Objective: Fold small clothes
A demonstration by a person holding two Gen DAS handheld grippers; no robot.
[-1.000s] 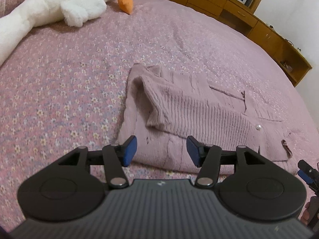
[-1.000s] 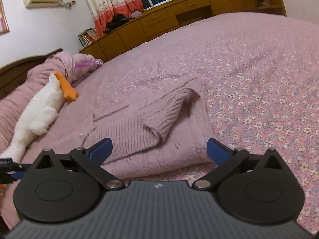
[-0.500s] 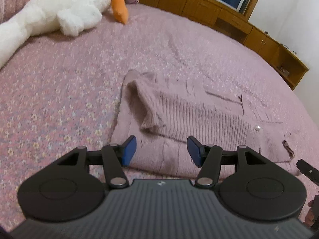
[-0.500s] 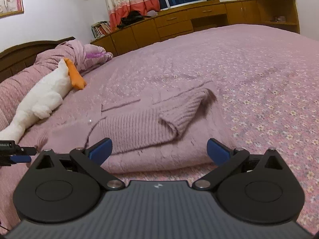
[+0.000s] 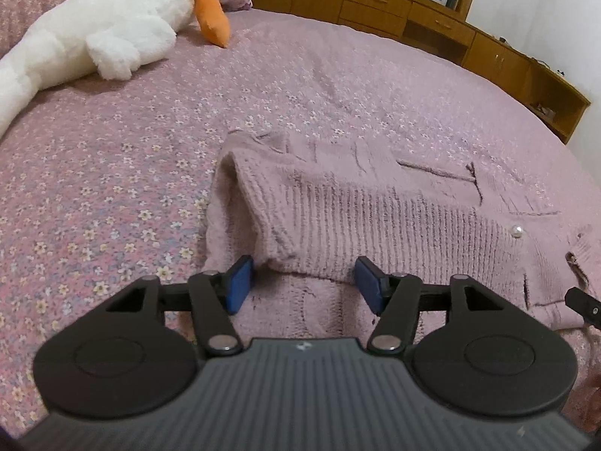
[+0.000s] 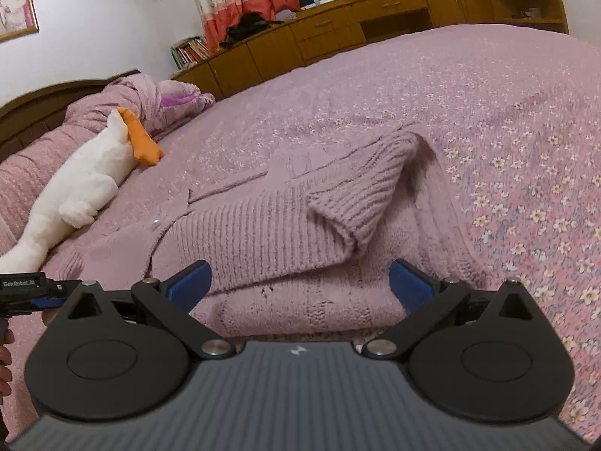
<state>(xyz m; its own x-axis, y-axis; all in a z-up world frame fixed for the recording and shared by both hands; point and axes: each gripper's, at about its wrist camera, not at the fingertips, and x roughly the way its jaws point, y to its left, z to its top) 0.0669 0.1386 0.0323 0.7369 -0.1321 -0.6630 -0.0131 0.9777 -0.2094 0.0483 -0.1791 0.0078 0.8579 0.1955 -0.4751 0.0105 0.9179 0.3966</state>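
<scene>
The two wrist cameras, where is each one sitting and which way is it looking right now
Left wrist: sits on the left gripper, looking forward and down over the pink cardigan on the bed; its open blue pads and the right gripper's tip at the right edge show.
Right wrist: sits on the right gripper, looking at the cardigan's other end; its wide-open pads, the left gripper and some fingers at the left edge show.
Shared: the cardigan, the white plush goose, the wooden cabinets.
</scene>
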